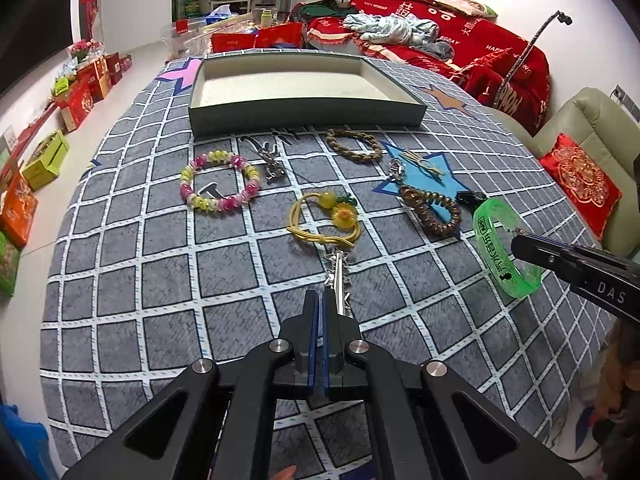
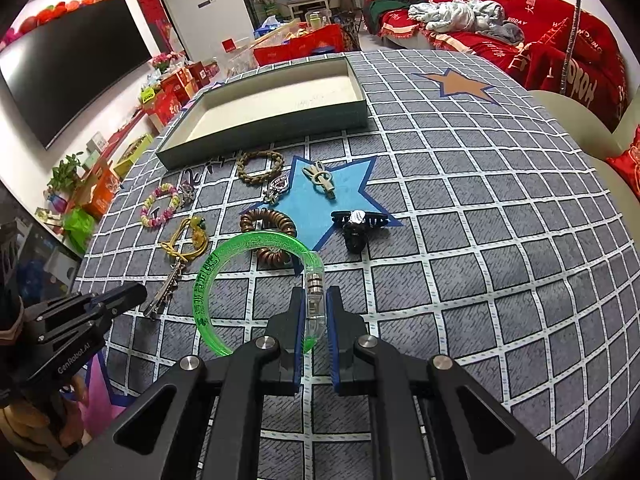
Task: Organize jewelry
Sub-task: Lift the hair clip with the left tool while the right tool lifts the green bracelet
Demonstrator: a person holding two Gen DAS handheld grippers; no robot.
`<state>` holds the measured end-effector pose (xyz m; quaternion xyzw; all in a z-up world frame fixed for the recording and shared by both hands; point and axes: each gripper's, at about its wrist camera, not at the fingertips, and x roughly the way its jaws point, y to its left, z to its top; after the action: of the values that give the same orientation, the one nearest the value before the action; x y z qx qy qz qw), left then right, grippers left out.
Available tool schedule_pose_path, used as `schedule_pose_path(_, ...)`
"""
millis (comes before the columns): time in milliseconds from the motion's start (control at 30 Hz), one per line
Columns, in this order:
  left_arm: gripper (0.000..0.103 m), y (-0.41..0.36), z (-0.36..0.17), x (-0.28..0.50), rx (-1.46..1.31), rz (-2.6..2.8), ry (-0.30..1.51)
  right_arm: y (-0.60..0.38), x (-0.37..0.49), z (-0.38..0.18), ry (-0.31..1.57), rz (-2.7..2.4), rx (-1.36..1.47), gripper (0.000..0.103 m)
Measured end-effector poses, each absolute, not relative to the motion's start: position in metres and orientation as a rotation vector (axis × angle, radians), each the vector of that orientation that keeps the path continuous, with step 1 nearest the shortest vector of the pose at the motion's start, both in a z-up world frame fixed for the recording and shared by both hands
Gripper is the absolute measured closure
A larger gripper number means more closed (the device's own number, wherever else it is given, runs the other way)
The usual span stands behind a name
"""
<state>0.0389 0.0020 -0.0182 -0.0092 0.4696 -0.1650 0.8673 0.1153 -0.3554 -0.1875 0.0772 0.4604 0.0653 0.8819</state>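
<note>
My left gripper (image 1: 321,297) is shut on a silver hair clip (image 1: 338,280) that lies on the checked cloth below the yellow cord bracelet (image 1: 326,216). My right gripper (image 2: 316,300) is shut on the clear clasp of a green translucent bangle (image 2: 212,276), held over the cloth; it also shows in the left wrist view (image 1: 490,248). The empty green tray (image 1: 304,114) stands at the far side and shows in the right wrist view (image 2: 264,124). A pink-yellow bead bracelet (image 1: 220,180), a braided bracelet (image 1: 354,146) and a brown spiral hair tie (image 1: 434,210) lie between.
A black claw clip (image 2: 360,224), a beige knot clip (image 2: 320,180) and a small silver brooch (image 2: 278,190) lie on or by the blue star. A silver charm (image 1: 272,162) lies near the tray. A red-covered sofa (image 1: 440,28) and boxes (image 1: 84,92) surround the table.
</note>
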Motion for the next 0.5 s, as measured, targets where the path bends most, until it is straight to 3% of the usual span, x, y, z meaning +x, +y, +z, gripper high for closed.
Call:
schedule_pose_path(133, 0.086, 0.005, -0.02, 0.041, -0.09, -0.413, 0.996, -0.357, 0.113, -0.187, 0.954, 0.134, 0.172, 0.092)
schedule_pose_path(500, 0.085, 0.015, 0.002, 0.032, -0.116, -0.395, 0.805, -0.358, 0.11, -0.186, 0.941, 0.138, 0.191, 0.092)
